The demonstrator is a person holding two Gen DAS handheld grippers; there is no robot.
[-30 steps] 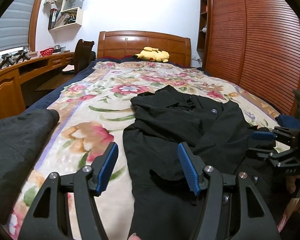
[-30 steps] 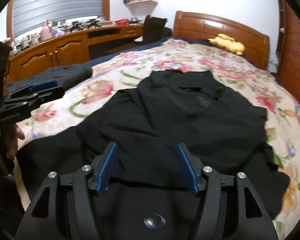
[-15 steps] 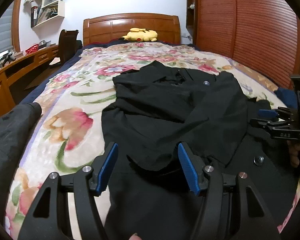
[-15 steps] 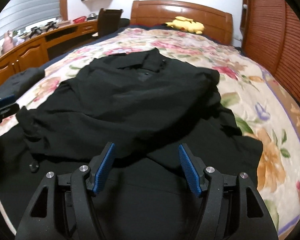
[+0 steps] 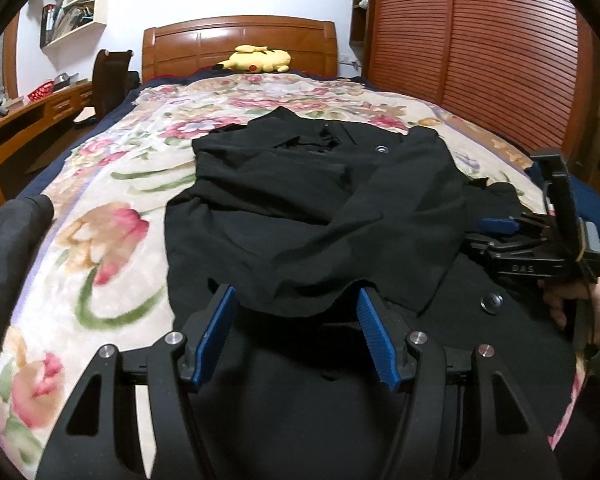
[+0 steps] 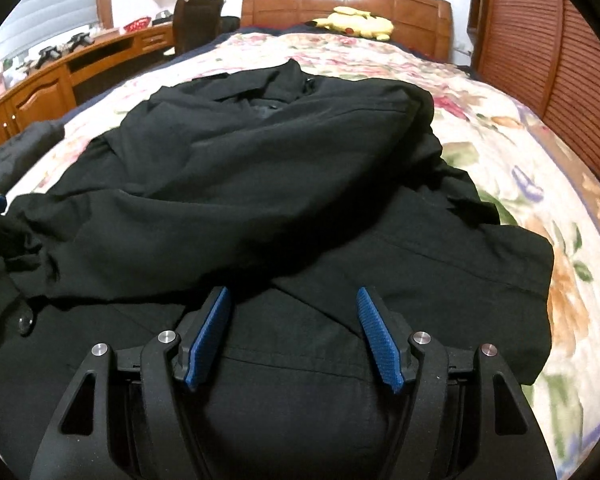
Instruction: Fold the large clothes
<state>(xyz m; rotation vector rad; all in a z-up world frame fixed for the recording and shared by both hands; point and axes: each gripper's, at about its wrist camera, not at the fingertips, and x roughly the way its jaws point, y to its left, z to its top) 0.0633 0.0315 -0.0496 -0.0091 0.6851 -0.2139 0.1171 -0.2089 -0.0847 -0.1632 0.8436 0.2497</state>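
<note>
A large black coat (image 5: 320, 216) lies on the flowered bedspread (image 5: 112, 232), collar toward the headboard, with its sleeves folded across the body. It fills the right wrist view (image 6: 260, 184). My left gripper (image 5: 296, 328) is open and empty, just above the coat's lower part near a folded sleeve end. My right gripper (image 6: 294, 328) is open and empty over the coat's lower right panel. The right gripper also shows at the right edge of the left wrist view (image 5: 500, 232), level with the coat's side.
A second dark garment (image 5: 8, 248) lies at the bed's left edge. A yellow plush toy (image 5: 260, 58) sits by the wooden headboard (image 5: 240, 40). A desk (image 6: 60, 76) and a chair (image 5: 110, 80) stand left of the bed. Slatted wardrobe doors (image 5: 480, 52) stand on the right.
Both grippers have swung to face straight along the bed and moved in low over the coat's lower half. Both stay open and empty. The coat has not moved.
</note>
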